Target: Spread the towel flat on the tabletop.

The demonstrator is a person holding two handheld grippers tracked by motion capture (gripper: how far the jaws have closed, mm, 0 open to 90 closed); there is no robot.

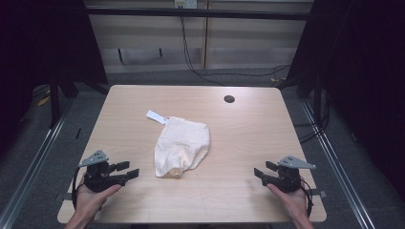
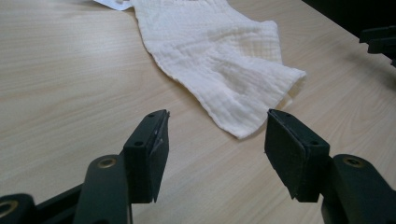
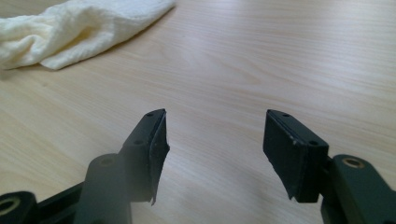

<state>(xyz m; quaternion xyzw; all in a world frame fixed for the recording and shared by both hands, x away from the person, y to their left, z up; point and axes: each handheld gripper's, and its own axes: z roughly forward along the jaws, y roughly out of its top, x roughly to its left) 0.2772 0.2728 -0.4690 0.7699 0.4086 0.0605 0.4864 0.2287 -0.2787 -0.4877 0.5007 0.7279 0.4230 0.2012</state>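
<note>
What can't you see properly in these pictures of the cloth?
- White tag beside the cloth: too small in the high view to read; cut off by the top edge in the left gripper view.
- Underside of the cloth: hidden by its own folds.
- Cloth in the right gripper view: cut off at the left edge, slightly blurred.

black tool (image 1: 128, 171), grey three-cornered plate (image 1: 94, 158)

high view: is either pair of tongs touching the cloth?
No. The left tongs and right tongs stand open at the table's near corners, bare wood between each and the cream cloth.
</note>
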